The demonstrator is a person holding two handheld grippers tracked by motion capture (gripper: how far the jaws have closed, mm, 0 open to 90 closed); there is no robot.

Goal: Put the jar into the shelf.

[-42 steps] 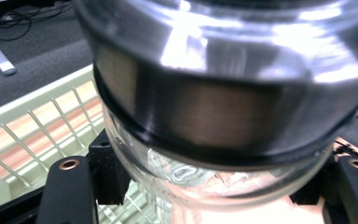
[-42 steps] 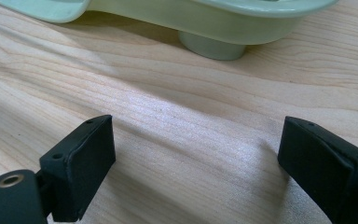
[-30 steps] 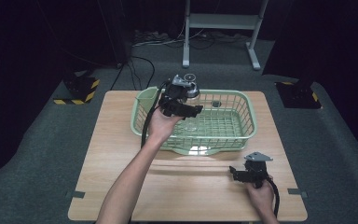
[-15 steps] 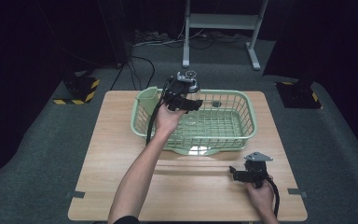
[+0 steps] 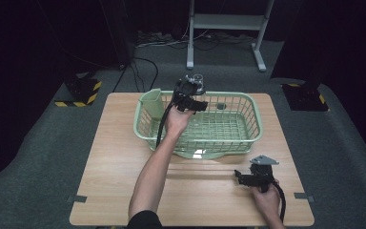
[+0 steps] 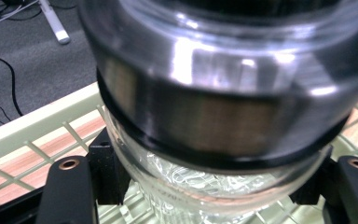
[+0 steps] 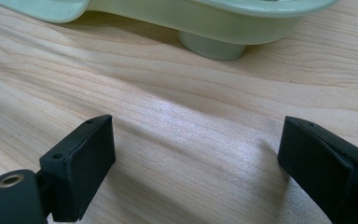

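A: Starting at the left, the left gripper (image 5: pixel 194 102) is held up over the far rim of the pale green plastic lattice basket (image 5: pixel 248 138), and its jaws are closed on a clear glass jar with a dark metal band round it (image 6: pixel 223 121).

B: How good is that hold?

A: In the left gripper view the jaws sit low, against the rounded glass below the band, with most of the jar's bulk above them. I'd judge it top-heavy in that grip. Smooth curved glass on black pads could pivot or slide out if the hand tilts.

B: And if it goes?

A: It hangs over the basket's back edge, near the light wooden table (image 5: pixel 114 167)'s far side. A slip could send it into the basket, onto the rim, or beyond to the grey floor (image 5: pixel 43 143), where glass may break. The cable trailing down the forearm could also snag the basket wall.

B: The right side?

A: The right gripper (image 7: pixel 193 163) rests low over the wood near the table's front right, jaws spread wide, holding nothing. The basket's foot lies just ahead of it. It's well apart from the jar, so it can't steady it quickly.
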